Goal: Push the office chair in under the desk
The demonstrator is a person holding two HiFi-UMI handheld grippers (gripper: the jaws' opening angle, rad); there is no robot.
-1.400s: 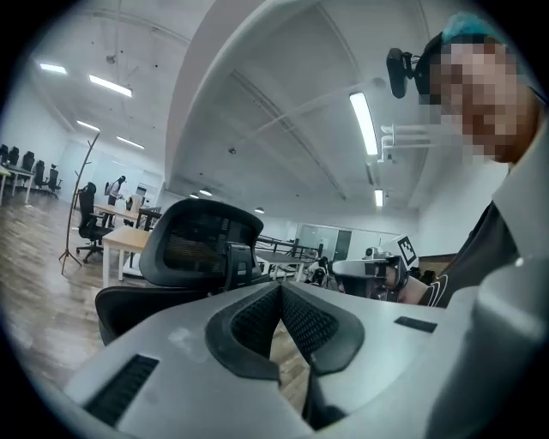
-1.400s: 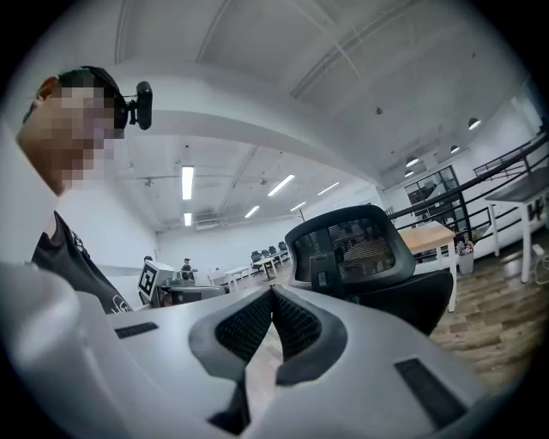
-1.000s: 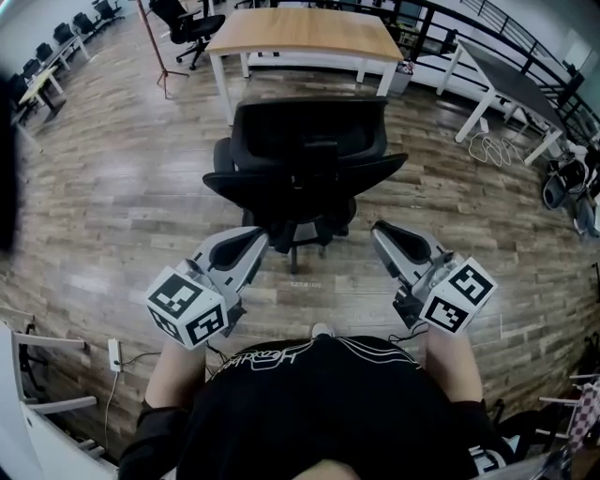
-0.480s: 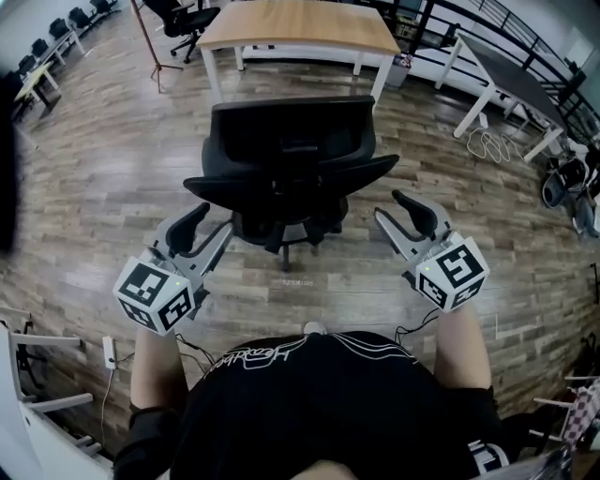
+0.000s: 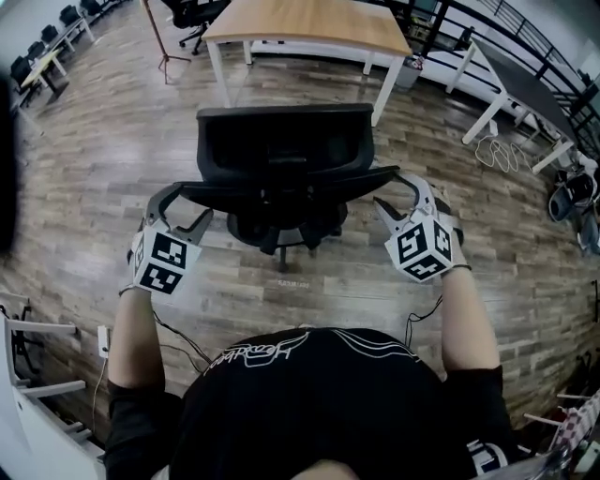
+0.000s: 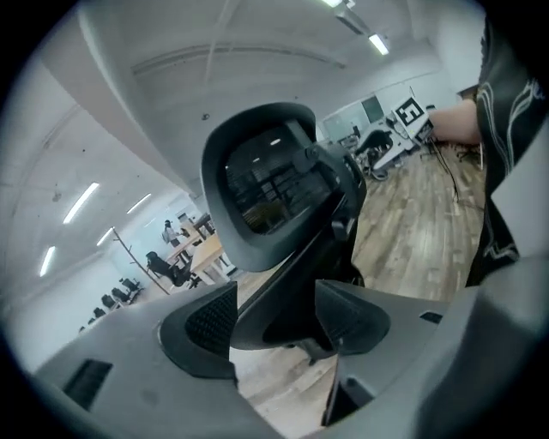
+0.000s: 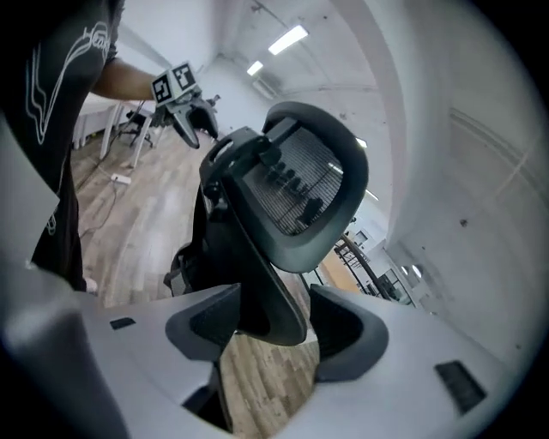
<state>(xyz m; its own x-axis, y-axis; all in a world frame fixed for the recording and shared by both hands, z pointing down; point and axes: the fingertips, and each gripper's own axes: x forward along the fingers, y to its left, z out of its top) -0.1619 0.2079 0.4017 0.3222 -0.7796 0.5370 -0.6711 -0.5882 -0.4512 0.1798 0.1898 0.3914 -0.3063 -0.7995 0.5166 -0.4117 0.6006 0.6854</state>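
Observation:
A black office chair (image 5: 281, 150) stands in front of me with its back toward me, facing a wooden-topped desk (image 5: 309, 23) with white legs further ahead. My left gripper (image 5: 178, 202) is at the left end of the backrest's wide lower edge, and my right gripper (image 5: 403, 197) is at the right end. In the left gripper view the jaws (image 6: 274, 321) are opening, with the chair's (image 6: 266, 197) dark edge between the pads. The right gripper (image 7: 270, 321) is opening too, astride the chair's (image 7: 300, 189) edge with a slim gap beside one pad.
Wood plank floor runs all around. A grey table (image 5: 525, 84) stands at the right with cables (image 5: 506, 150) on the floor beneath it. Another black chair (image 5: 192, 14) and a thin stand (image 5: 159, 47) are at the back left. A power strip (image 5: 103, 339) lies near my left.
Both grippers rose from low near my waist, spread apart and reached the two ends of the backrest. Their jaws went from shut to wide apart.

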